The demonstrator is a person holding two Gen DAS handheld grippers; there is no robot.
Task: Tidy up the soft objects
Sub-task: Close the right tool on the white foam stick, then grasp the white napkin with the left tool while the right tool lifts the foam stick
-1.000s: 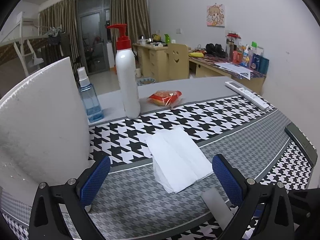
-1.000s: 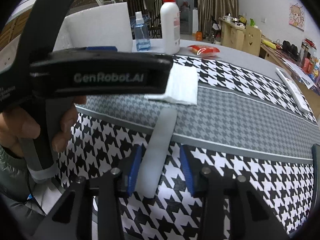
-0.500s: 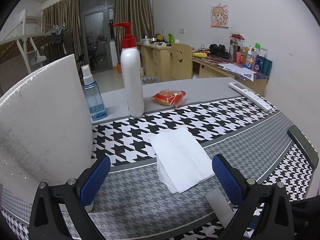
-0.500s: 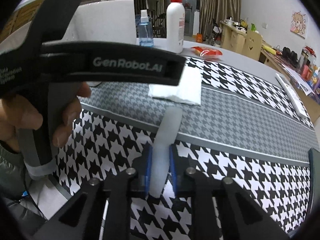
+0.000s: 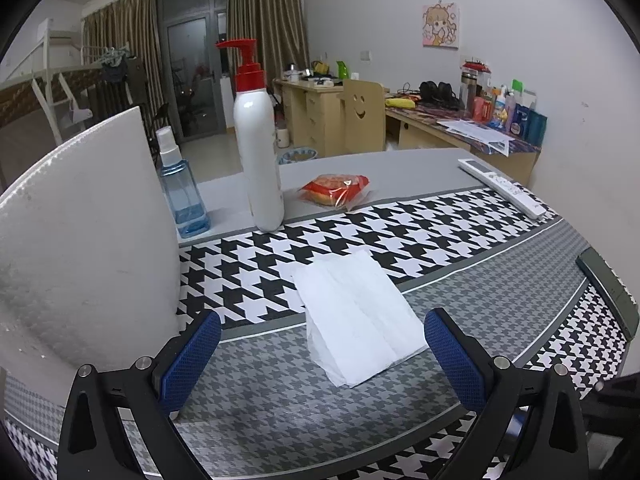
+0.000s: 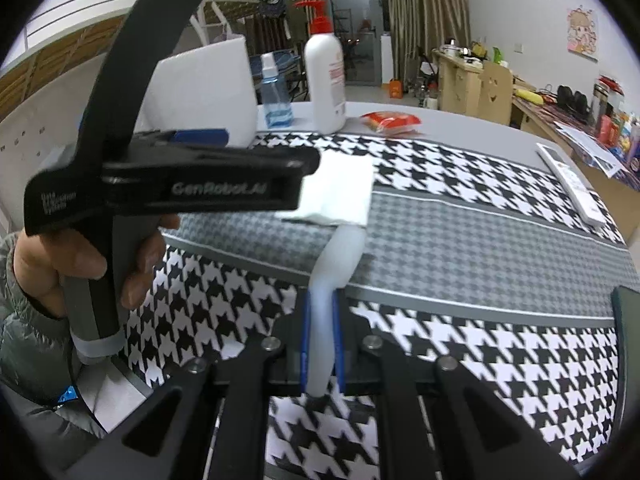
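Gripping tight, my right gripper [image 6: 320, 336] pinches a soft white strip [image 6: 334, 264] whose far end bends up toward the folded white cloth [image 5: 356, 312]. My left gripper [image 5: 320, 356] stands wide with nothing between its pads, near the cloth. Both lie on the houndstooth table [image 5: 500, 272]. A white foam board [image 5: 80, 240] walls the left edge; pump bottle [image 5: 258, 152], spray bottle [image 5: 180, 192] and remote [image 5: 504, 188] line the far side.

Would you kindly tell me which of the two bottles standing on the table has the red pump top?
The tall white bottle; the shorter blue bottle beside it has a clear spray top.
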